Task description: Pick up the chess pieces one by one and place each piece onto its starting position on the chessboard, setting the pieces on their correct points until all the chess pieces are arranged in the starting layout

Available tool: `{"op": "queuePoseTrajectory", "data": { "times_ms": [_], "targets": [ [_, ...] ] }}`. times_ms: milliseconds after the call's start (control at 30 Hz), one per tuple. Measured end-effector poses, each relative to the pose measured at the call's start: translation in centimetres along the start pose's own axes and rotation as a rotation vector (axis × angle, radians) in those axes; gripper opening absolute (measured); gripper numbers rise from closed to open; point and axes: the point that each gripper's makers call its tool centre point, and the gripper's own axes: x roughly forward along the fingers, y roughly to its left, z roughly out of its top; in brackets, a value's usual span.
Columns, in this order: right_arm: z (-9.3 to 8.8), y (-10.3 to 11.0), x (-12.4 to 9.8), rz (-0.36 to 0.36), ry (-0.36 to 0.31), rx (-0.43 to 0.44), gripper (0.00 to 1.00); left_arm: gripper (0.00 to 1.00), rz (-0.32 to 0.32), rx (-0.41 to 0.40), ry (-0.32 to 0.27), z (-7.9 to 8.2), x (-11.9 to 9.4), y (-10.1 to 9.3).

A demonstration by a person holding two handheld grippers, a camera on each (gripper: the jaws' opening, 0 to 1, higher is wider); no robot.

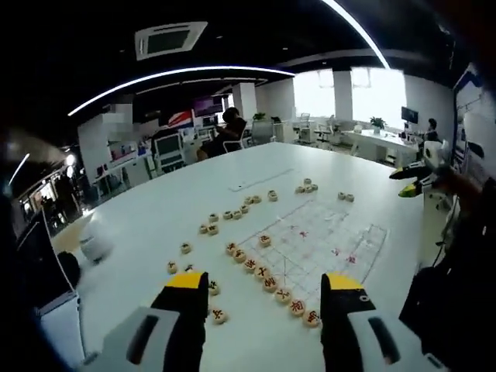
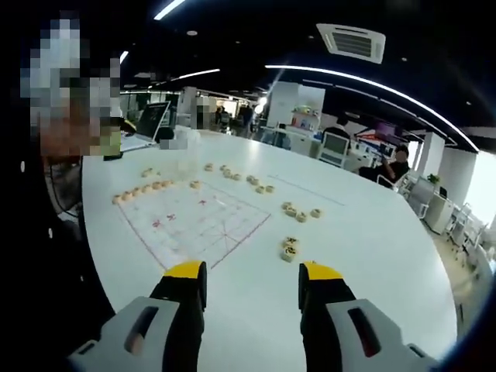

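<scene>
Left gripper view. My left gripper (image 1: 265, 291) hovers over the white table (image 1: 155, 209), its yellow-tipped black jaws spread apart with nothing between them. Ahead I see the chessboard (image 1: 322, 236), a pale sheet with thin grid lines and red marks. A row of round chess pieces (image 1: 271, 283) runs along its near edge; loose pieces (image 1: 213, 225) lie scattered to the left and beyond its far edge. The right gripper (image 1: 411, 182) enters at the right edge. A seated person (image 1: 229, 132) is behind the table.
</scene>
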Motion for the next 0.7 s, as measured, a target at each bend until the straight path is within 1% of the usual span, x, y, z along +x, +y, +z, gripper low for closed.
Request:
{"op": "queuePoseTrajectory", "data": {
  "times_ms": [67,133,200,233,300,333,400,433,467,600,667,700],
  "targets": [
    [0.3,-0.3,-0.2,0.01,0.004,-0.005,0.5,0.59,-0.02,0.017,0.011,1.1,0.8,0.1],
    [0.3,-0.3,-0.2,0.023,0.013,-0.013,0.49,0.59,-0.029,0.064,0.03,2.3,1.9,0.5],
    [0.5,-0.5,-0.2,0.031,0.025,-0.029,0.49,0.59,-0.059,0.105,0.039,3.7,3.3,0.6],
    [0.6,-0.6,-0.1,0.035,0.028,-0.031,0.49,0.59,-0.066,0.104,0.044,4.2,3.8,0.7],
    [0.7,-0.4,0.0,0.053,0.04,-0.043,0.49,0.59,-0.113,0.155,0.054,5.6,5.5,0.5],
    [0.9,-0.4,0.1,0.061,0.044,-0.048,0.49,0.59,-0.135,0.167,0.057,6.2,6.4,0.5],
    [1.2,-0.5,0.1,0.073,0.049,-0.056,0.49,0.59,-0.146,0.169,0.07,7.3,8.3,0.8],
    [1.3,-0.7,0.1,0.073,0.048,-0.066,0.49,0.58,-0.169,0.176,0.088,7.8,9.4,0.8],
    [1.5,-0.9,0.1,0.07,0.05,-0.076,0.49,0.58,-0.171,0.172,0.089,8.3,10.3,0.9],
    [1.8,-2.0,-0.2,0.061,0.062,-0.097,0.48,0.56,-0.189,0.2,0.103,9.5,13.3,1.2],
    [2.0,-2.3,-0.3,0.062,0.064,-0.095,0.48,0.56,-0.204,0.211,0.117,9.7,14.8,1.1],
    [2.1,-2.3,-0.2,0.062,0.066,-0.095,0.48,0.56,-0.217,0.231,0.131,9.7,15.6,1.0]
  ]
}}
